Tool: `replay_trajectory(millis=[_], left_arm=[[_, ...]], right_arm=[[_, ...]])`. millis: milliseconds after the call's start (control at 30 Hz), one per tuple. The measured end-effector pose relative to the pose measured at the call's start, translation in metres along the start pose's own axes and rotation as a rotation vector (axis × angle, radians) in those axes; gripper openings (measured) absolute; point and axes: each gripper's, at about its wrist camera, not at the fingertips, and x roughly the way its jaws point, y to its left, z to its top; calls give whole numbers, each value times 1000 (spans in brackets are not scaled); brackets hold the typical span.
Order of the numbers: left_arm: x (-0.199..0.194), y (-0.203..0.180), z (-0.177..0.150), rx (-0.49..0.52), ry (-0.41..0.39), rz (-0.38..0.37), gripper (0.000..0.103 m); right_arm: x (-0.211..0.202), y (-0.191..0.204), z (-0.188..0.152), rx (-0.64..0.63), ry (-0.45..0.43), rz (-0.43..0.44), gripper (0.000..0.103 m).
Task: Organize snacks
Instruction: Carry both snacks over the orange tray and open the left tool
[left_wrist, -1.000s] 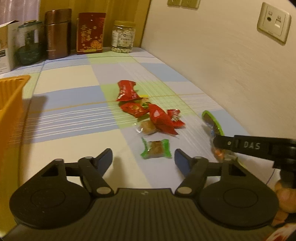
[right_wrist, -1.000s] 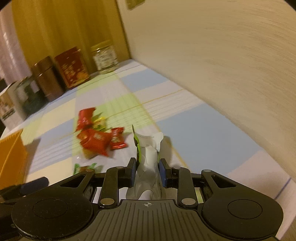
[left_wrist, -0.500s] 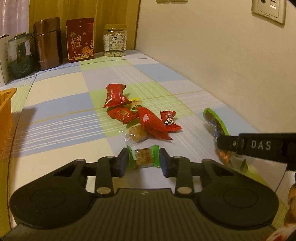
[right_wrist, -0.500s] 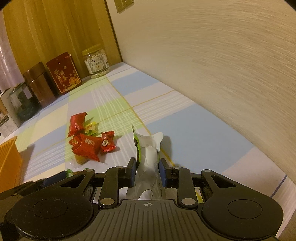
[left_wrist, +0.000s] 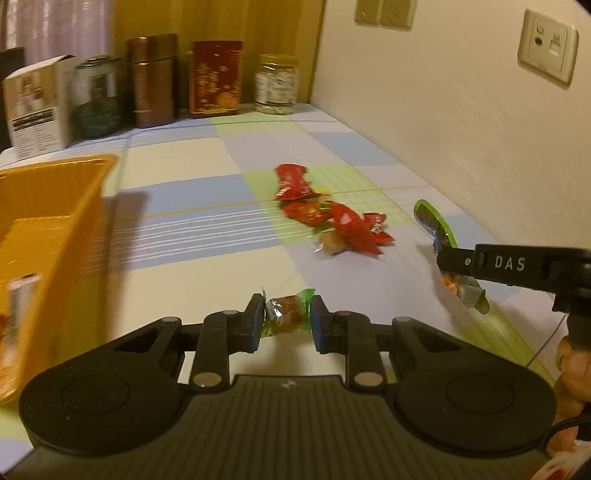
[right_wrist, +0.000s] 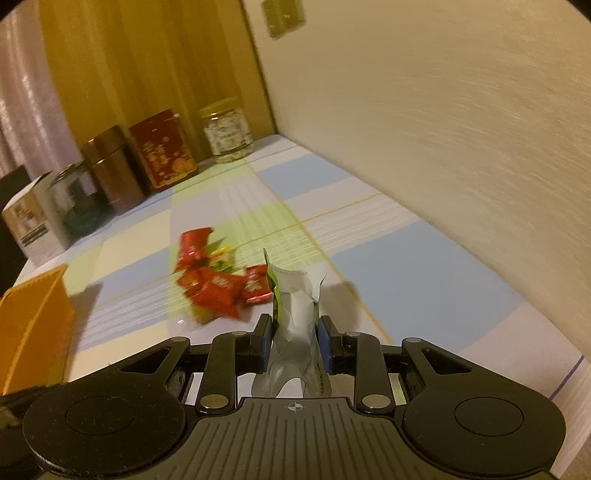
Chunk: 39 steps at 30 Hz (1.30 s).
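Only the left wrist view shows the left gripper (left_wrist: 287, 320), its jaws just closed and clenched on a green-ended clear-wrapped brown candy (left_wrist: 285, 316) lifted above the checked bench (left_wrist: 192, 236), with the orange plastic basket (left_wrist: 55, 206) at nine o'clock. Only the right wrist view shows the right gripper (right_wrist: 294, 339) grasping an upright silver-and-green foil pouch (right_wrist: 295, 317). Red-wrapped candies (left_wrist: 332, 218) lie at one o'clock near the wall; open bench lies between them and the basket.

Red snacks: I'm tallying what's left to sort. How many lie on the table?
4, clustered mid-table: rear snack, second snack before it, long snack, small snack at its right. More may hide underneath.
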Motion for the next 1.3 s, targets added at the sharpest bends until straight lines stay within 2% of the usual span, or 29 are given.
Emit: replay_trajectory(millis=[433,767,1033,1300], left_arm=[[-103,38,-3,-49,-43,46,23],[-175,85,-6,-103,-64,122,23],[-203,120,-5,-133,-69,181,23],[-212,146,5,-155,-84,208,23]], right_arm=[[-68,62,-31,-30,44,75,27],[-113,129,-39,-114,46,175,27],[-127,181,-37,-200,37,251,27],[-124,215,-34,-244,38,293,27]])
